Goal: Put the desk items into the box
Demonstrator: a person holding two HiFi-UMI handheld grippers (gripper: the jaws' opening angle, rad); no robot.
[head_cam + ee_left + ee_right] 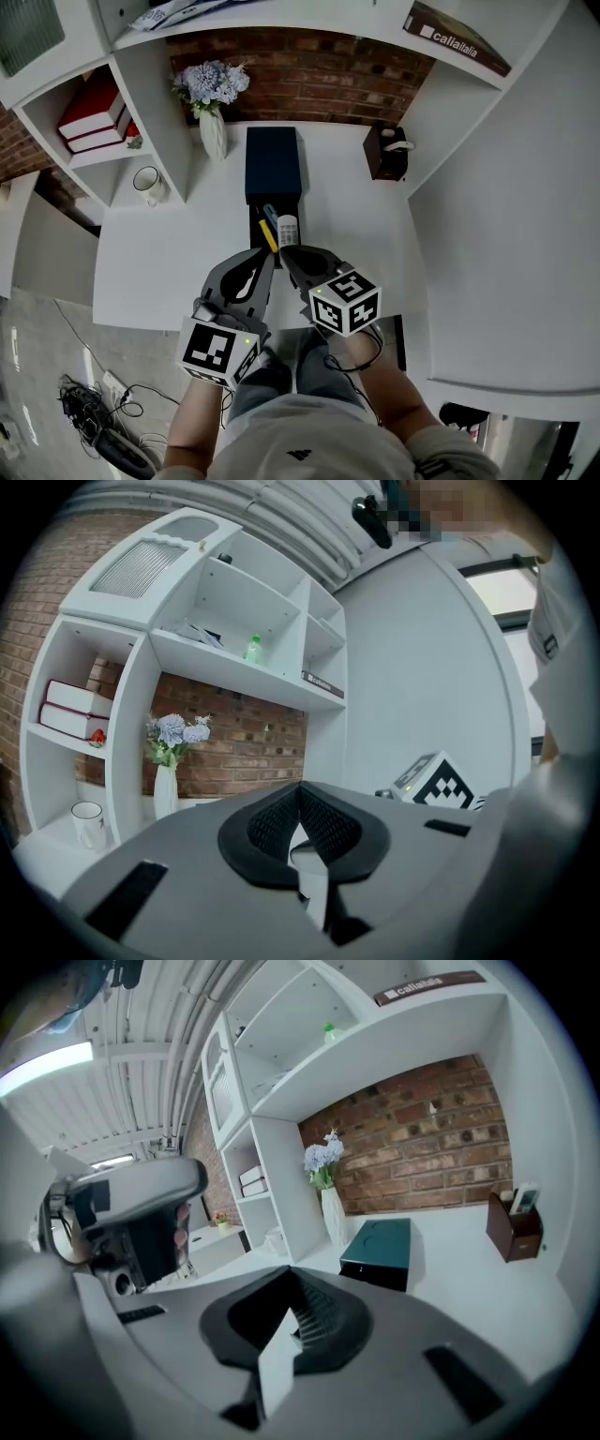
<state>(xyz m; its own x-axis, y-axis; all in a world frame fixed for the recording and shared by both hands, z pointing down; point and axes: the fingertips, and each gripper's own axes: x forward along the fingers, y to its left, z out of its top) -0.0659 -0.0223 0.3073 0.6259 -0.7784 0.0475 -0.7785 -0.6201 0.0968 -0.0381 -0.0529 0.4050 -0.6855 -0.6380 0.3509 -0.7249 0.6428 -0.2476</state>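
Head view: a dark blue box point(273, 161) stands on the white worktop point(169, 253), its drawer point(260, 225) pulled out, with a yellow pen point(269, 234) inside. The left gripper point(266, 257) and right gripper point(288, 254) hover side by side just before it.

Left gripper view: the jaws are clenched together, empty; a vase point(166, 791) and a mug point(87, 823) stand beyond.

Right gripper view: the jaws are likewise clenched, and the box lies ahead on the worktop.

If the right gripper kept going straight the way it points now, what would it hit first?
Probably the dark box: the shut right gripper points slightly down toward its near end. Depth is unclear, so it might touch the white desk just short of it.
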